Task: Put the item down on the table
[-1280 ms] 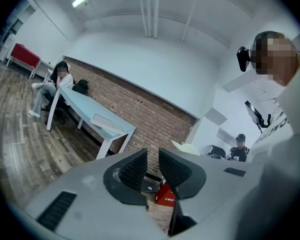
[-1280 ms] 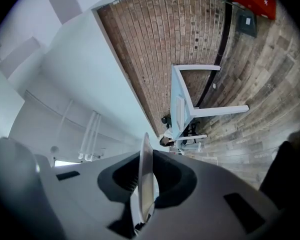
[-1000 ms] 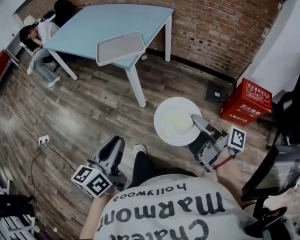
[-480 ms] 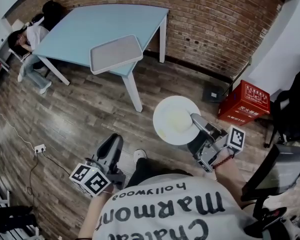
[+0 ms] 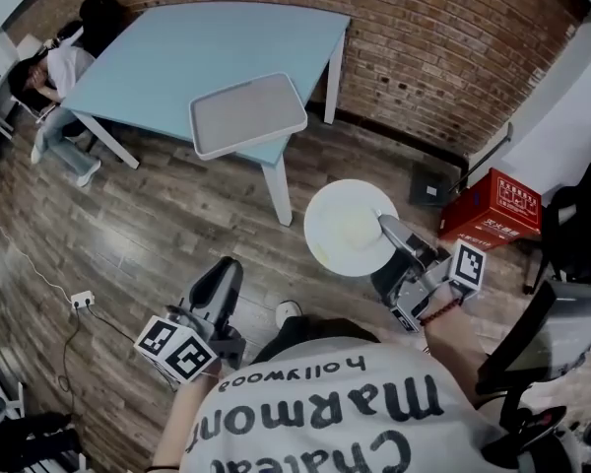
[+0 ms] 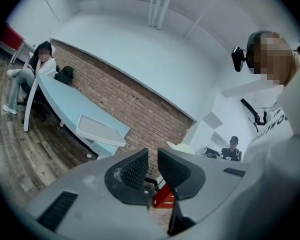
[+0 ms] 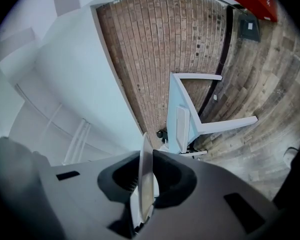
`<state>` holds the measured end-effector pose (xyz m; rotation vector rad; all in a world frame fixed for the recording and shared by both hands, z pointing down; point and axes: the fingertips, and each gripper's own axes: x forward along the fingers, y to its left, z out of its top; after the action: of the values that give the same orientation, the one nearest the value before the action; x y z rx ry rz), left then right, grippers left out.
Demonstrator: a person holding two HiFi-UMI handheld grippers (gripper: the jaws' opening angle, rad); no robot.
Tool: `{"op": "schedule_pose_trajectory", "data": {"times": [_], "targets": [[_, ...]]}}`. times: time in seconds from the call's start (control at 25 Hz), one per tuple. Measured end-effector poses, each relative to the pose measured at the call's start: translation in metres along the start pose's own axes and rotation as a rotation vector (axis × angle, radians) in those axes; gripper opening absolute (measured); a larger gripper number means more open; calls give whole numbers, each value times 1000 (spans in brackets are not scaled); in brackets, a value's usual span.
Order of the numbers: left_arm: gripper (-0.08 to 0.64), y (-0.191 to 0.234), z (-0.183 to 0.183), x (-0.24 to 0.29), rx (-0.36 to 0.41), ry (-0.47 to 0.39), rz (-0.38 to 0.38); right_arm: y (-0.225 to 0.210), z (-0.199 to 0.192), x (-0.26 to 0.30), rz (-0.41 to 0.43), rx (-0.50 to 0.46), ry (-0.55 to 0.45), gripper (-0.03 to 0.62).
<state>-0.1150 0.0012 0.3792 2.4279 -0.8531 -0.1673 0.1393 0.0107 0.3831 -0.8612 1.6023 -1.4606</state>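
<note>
Right claw [image 5: 386, 227]: is gripping the white plate [image 5: 347, 227] by its near rim, one jaw above and one below, and is holding it roughly level over the wooden floor [image 5: 167, 215].

Left claw [image 5: 225, 267]: is carrying nothing; its jaws are standing a narrow gap apart with only the room showing between them.

Plate: is hanging in the air in front of the person, short of the pale blue tabletop [image 5: 207, 42] and apart from it.

Tabletop: is bearing a grey tray [image 5: 248, 114] at its near corner; the rest is lying bare.

Red box [image 5: 500, 205]: is sitting by the brick wall, off to the right.

Task status: the pick-up is looking done; the approach to the tabletop, the lowering and the release are all remaining.
</note>
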Motion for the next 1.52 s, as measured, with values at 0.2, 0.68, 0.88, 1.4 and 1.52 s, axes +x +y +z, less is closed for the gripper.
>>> {"op": "schedule_pose_trajectory", "data": {"times": [0.2, 0.68, 0.88, 1.4, 1.52], "targets": [[60, 46, 25, -1, -48, -6, 23, -1, -5, 52, -7, -17, 14, 44], [40, 121, 73, 0, -43, -111, 60, -14, -7, 123, -18, -24, -3, 44], [12, 134, 78, 7, -75, -127, 56, -19, 4, 137, -44, -22, -4, 44], [6, 177, 97, 63, -111, -151, 152, -42, 62, 204, -72, -9, 73, 44], [6, 184, 102, 85, -100, -142, 165, -43, 85, 219, -76, -24, 99, 44]]}}
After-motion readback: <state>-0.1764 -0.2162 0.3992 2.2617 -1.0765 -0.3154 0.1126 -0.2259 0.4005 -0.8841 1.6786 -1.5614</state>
